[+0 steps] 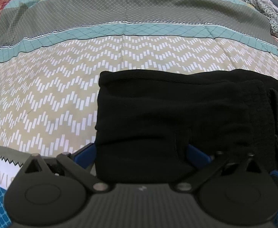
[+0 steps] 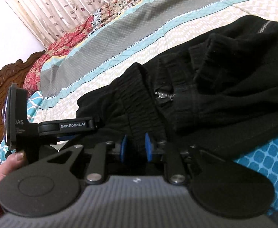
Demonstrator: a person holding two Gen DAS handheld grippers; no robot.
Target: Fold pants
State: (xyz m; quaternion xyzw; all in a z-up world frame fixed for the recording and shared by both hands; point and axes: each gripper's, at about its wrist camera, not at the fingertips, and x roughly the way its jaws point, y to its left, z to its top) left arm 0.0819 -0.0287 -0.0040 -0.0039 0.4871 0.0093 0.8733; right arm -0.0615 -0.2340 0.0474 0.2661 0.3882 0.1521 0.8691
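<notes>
The left gripper point(image 1: 141, 152) is largely hidden by the black pants point(image 1: 177, 117) folded on the patterned bedspread point(image 1: 53, 98), its blue fingers point(image 1: 85, 153) set wide around the fabric (contact cannot be judged). The right gripper point(image 2: 136, 148) is narrowed on the elastic waistband point(image 2: 137, 112). "GenRobot.AI" is printed on the left gripper's arm point(image 2: 72, 125), and "AY WIS" is cut off on the bedspread.
</notes>
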